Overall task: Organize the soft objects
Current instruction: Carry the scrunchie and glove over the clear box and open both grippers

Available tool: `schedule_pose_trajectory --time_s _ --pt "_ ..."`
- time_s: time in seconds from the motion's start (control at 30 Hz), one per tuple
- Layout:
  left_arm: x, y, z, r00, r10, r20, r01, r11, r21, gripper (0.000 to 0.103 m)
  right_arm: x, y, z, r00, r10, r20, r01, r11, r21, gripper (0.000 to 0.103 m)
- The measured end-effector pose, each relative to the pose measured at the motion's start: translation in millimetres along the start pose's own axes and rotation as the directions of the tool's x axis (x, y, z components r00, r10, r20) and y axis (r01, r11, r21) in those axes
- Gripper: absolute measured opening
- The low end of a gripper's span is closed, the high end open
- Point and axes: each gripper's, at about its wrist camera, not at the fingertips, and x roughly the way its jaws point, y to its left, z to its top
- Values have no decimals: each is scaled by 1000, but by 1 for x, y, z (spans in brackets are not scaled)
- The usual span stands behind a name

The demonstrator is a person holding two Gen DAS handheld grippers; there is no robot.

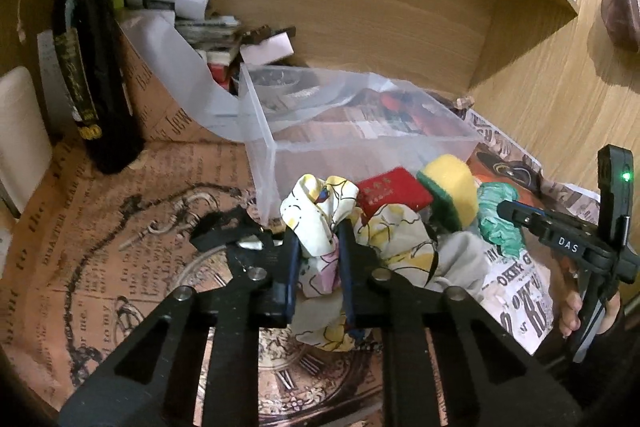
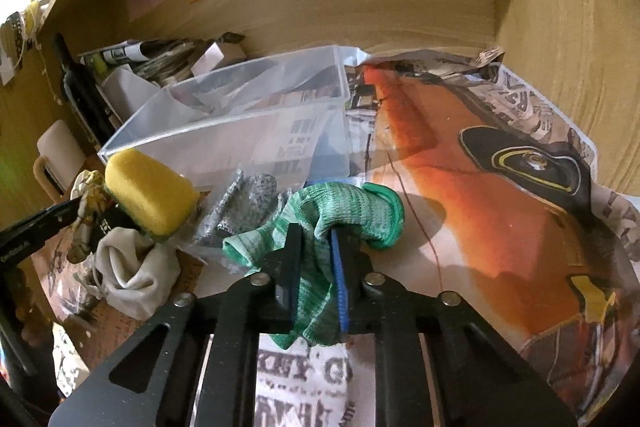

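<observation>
My left gripper (image 1: 319, 227) is shut on a white cloth with yellow flowers (image 1: 316, 211), just in front of a clear plastic bin (image 1: 276, 163). My right gripper (image 2: 316, 231) is shut on a green knitted glove (image 2: 352, 211); it also shows in the left wrist view (image 1: 500, 215). A yellow and green sponge (image 1: 452, 187), a red pouch (image 1: 392, 191) and a grey-white cloth bag (image 2: 132, 267) lie in the pile between the grippers. A bag of grey knitted items (image 2: 240, 211) lies beside the glove.
A dark wine bottle (image 1: 92, 75) stands at the left. Rolled papers and small boxes (image 1: 200, 23) are heaped behind the bin. Printed paper sheets (image 2: 480, 163) cover the desk. Wooden walls (image 1: 360, 23) close in behind and to the right.
</observation>
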Motion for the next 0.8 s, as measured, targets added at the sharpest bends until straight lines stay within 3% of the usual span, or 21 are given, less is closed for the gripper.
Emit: schedule_pose_trajectory --time_s 0.27,0.5,0.8 --pt "-29 -6 24 994 15 107 -17 1000 18 17 -29 7 16 994 2 106 1 1000 -31 11" --pt "-40 -8 55 983 19 180 -24 999 22 17 -55 23 45 972 30 232 -9 996 -91 11" --pt "-16 -7 97 981 50 188 -59 997 42 17 -33 43 83 963 63 263 -22 988 -154 11"
